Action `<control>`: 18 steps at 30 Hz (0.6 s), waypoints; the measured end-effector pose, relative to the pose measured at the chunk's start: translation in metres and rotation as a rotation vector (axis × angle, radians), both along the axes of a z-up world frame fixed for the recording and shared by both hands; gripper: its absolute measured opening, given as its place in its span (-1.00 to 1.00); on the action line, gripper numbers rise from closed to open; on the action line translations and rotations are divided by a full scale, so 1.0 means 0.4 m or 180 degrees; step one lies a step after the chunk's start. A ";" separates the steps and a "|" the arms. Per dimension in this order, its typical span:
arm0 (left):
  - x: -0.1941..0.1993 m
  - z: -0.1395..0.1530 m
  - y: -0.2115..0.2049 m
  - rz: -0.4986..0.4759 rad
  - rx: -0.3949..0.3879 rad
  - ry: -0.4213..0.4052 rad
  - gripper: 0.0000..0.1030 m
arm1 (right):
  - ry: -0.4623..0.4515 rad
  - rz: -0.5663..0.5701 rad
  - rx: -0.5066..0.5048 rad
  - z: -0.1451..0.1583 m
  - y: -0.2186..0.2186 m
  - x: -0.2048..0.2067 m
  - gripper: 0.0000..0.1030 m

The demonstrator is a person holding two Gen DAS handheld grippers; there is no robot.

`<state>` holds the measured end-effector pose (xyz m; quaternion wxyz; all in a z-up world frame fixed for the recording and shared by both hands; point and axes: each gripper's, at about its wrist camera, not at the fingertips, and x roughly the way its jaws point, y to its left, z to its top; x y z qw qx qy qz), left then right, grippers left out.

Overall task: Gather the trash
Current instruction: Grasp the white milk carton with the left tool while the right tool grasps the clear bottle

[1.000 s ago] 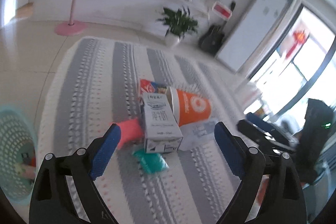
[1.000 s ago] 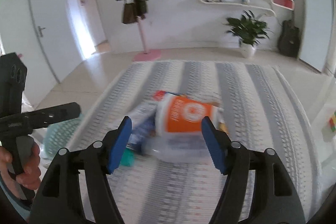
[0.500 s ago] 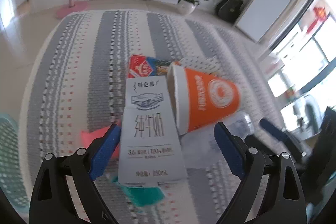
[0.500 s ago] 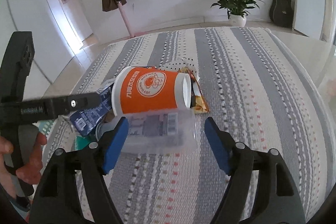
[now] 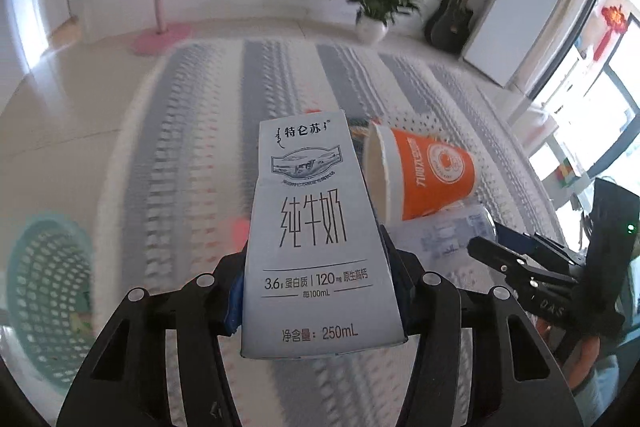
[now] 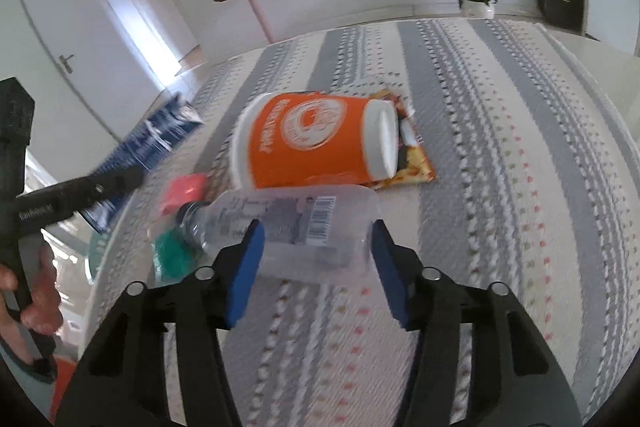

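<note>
From the left wrist camera, the left tongs [image 5: 320,291] are clenched on a white milk carton [image 5: 316,243], their blue pads pressed against its two side faces. The carton fills the middle of the view and hides most of both pads and the rug [image 5: 192,155] directly behind it. To its right an orange paper cup [image 5: 424,175] lies on its side on the rug, mouth toward the carton. A clear plastic bottle [image 5: 452,239] lies just in front of the cup, pale and hard to trace. A pink blur [image 5: 240,229] peeks out at the carton's left edge; what it is cannot be made out here. A teal mesh basket [image 5: 48,291] sits at the left rim, partly cut off. The right tongs [image 5: 516,259] enter from the right, dark and foreshortened.

From the right wrist camera, the right tongs [image 6: 316,259] straddle the clear plastic bottle [image 6: 296,227]. The pads sit at or just beside its body, and motion blur leaves it unclear whether they grip it. The orange paper cup [image 6: 308,143] lies just behind the bottle, covering part of a snack wrapper [image 6: 412,163]. A pink scrap [image 6: 184,191] and a green scrap [image 6: 172,255] lie near the bottle's neck. At the left, the milk carton's blue face [image 6: 152,143] shows blurred in the left tongs [image 6: 96,183].
</note>
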<state>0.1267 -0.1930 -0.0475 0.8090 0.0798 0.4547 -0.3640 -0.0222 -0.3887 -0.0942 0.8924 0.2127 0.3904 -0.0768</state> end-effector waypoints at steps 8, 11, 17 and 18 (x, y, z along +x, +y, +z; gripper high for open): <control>-0.042 0.035 0.225 0.0395 -0.0184 -0.0156 0.02 | -0.0042 0.0409 -0.0020 0.033 0.160 -0.063 -0.01; -0.054 0.028 0.274 0.0460 -0.0331 -0.0159 0.02 | -0.0025 0.0733 -0.0108 0.050 0.249 -0.080 -0.01; -0.046 0.006 0.295 0.0443 -0.0462 -0.0168 0.02 | -0.0158 0.1034 -0.0287 0.112 0.338 -0.100 -0.01; -0.045 0.005 0.297 0.0440 -0.0485 -0.0169 0.02 | -0.0174 0.1000 -0.0269 0.119 0.332 -0.096 -0.01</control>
